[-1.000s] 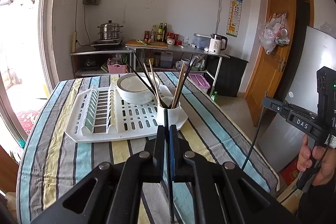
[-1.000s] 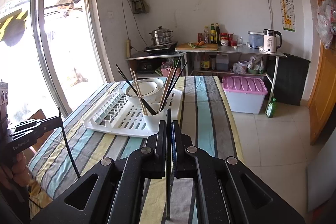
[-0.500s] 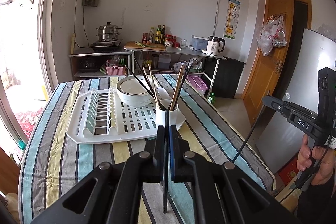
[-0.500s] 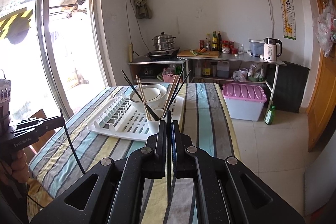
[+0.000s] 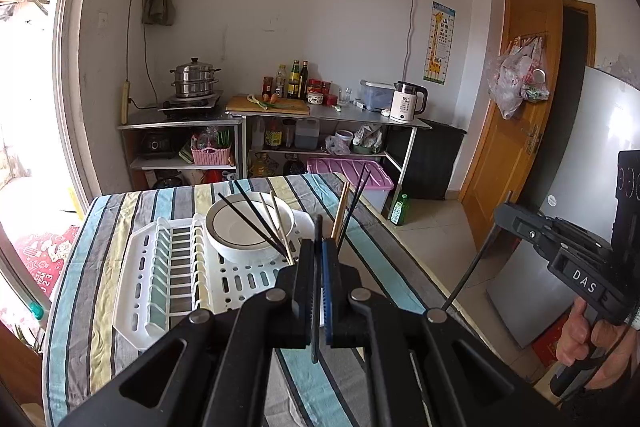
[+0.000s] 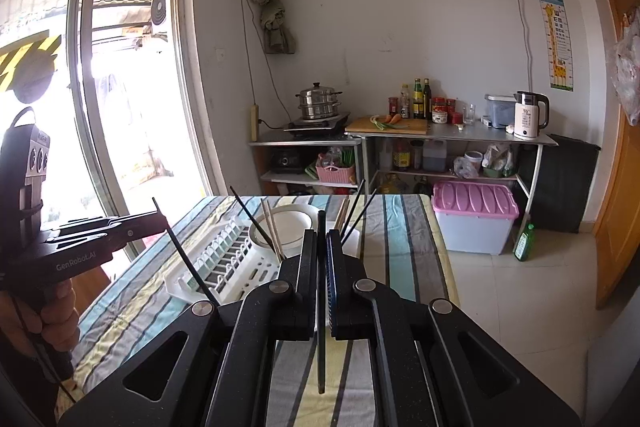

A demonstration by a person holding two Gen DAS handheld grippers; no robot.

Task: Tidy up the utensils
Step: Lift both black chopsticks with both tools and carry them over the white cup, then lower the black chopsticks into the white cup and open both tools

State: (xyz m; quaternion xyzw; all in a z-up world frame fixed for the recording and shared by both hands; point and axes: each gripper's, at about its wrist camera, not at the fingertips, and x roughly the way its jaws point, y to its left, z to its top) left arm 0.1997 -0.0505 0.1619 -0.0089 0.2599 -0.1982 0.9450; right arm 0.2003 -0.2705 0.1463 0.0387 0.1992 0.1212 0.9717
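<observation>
Small kitchen, striped cloth on the desk (image 5: 120, 267), daylight pouring in from the window. Each tool is clenched on one black chopstick: left tool (image 5: 318, 281) pinching the left chopstick (image 5: 316, 307), right tool (image 6: 321, 279) pinching the right chopstick (image 6: 321, 307), both standing roughly upright between the pads. The rest of the chopsticks (image 5: 256, 223) sit fanned in the holder at the corner of the white dish rack (image 5: 172, 279), next to the bowl (image 5: 248, 227). My take: go in one at a time, tip first, aim for the gap between the fanned sticks, and only let go once the tip's inside.
</observation>
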